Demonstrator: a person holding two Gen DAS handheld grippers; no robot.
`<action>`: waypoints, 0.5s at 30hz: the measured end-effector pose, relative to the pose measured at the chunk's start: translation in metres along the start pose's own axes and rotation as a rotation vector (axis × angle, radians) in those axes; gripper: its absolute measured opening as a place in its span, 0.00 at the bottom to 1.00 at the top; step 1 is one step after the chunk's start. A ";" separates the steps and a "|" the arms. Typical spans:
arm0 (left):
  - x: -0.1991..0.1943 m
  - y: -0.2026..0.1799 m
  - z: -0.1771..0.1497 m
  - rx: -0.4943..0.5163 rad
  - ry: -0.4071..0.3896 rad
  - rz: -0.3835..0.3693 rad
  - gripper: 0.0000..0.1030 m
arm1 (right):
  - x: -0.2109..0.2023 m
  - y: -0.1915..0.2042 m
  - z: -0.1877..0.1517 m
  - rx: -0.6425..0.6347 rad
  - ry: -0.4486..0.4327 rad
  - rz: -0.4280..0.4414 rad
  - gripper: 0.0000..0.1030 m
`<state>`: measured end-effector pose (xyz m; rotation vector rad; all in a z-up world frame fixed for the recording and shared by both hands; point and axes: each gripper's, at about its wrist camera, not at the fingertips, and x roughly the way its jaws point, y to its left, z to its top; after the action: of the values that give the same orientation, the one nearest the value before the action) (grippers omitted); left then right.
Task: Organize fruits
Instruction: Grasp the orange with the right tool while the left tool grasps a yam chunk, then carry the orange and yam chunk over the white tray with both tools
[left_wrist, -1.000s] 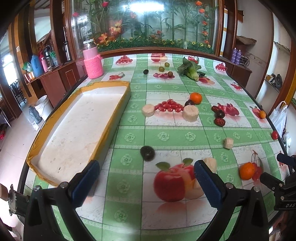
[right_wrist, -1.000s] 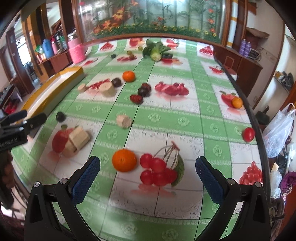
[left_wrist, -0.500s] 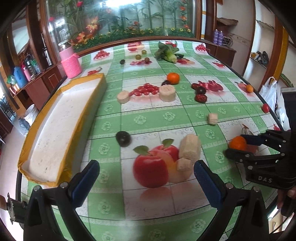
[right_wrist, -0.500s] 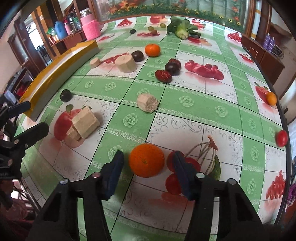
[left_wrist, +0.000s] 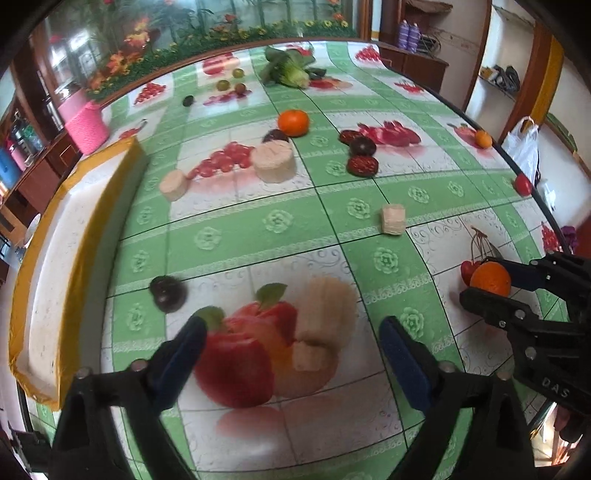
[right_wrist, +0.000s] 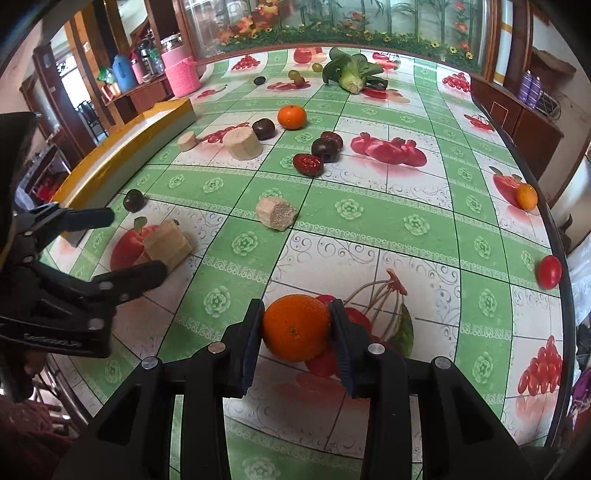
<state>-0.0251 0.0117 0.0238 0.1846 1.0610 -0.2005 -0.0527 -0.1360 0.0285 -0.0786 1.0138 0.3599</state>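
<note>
My right gripper (right_wrist: 295, 336) is shut on an orange (right_wrist: 295, 326) at the table's near edge; the gripper (left_wrist: 491, 282) and the orange (left_wrist: 490, 278) also show at the right of the left wrist view. My left gripper (left_wrist: 291, 350) is open and empty over two beige wood blocks (left_wrist: 325, 314) lying on a printed apple; it also shows in the right wrist view (right_wrist: 129, 247). A dark plum (left_wrist: 168, 293) lies just left of it. The white tray with a yellow rim (left_wrist: 55, 236) runs along the table's left side.
Farther back lie another orange (left_wrist: 293, 122), dark plums and a red date (left_wrist: 362, 164), beige wood cylinders (left_wrist: 275, 162), a small block (left_wrist: 393, 219), a green vegetable (left_wrist: 291, 72) and a pink container (left_wrist: 86, 127). A small orange (right_wrist: 526, 196) and a tomato (right_wrist: 549, 272) sit near the right edge.
My right gripper has closed onto the orange. My left gripper has moved forward and lower over the wood blocks on the printed apple.
</note>
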 end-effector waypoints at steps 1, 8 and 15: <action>0.004 -0.003 0.003 0.014 0.010 -0.002 0.81 | 0.000 0.000 0.000 0.001 0.000 0.001 0.34; 0.013 -0.006 0.012 0.009 0.030 -0.045 0.33 | -0.005 -0.005 -0.003 0.005 -0.011 0.003 0.34; 0.000 -0.002 0.009 -0.021 0.018 -0.074 0.33 | -0.009 -0.007 -0.004 0.006 -0.027 0.007 0.34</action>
<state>-0.0185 0.0072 0.0282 0.1282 1.0879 -0.2545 -0.0582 -0.1463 0.0332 -0.0651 0.9885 0.3631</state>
